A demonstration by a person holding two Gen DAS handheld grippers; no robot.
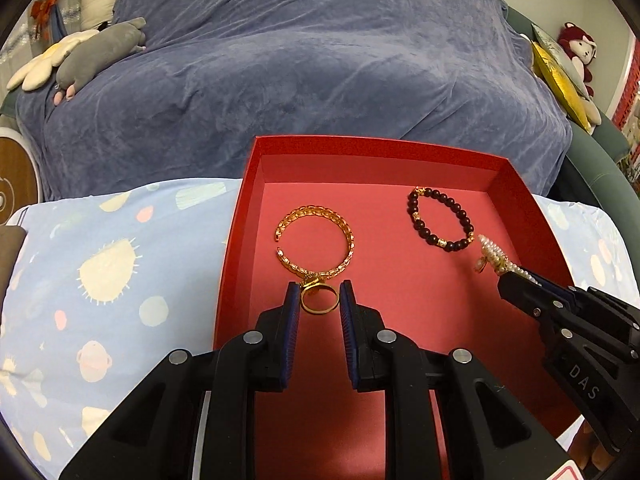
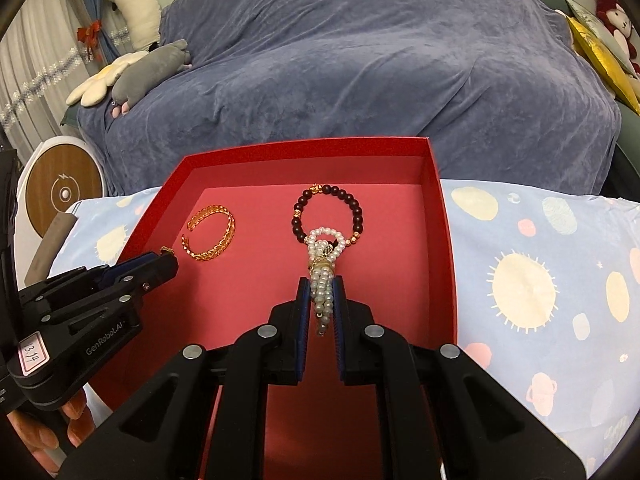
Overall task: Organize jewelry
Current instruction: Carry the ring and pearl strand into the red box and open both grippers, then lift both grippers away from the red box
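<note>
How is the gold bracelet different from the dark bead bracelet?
The gold bracelet is a shiny cuff with a gap in its ring; the dark bead bracelet is a closed loop of round, dark beads with a few gold ones. The gold bracelet lies on the left of the red box, next to a gold ring; the dark bead bracelet lies on the right. Both lie flat on the box floor, and neither is gripped.

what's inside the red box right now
Gold bangle, gold ring between the open left gripper, dark bead bracelet; pearl bracelet held by the right gripper, hiding its lower beads.
</note>
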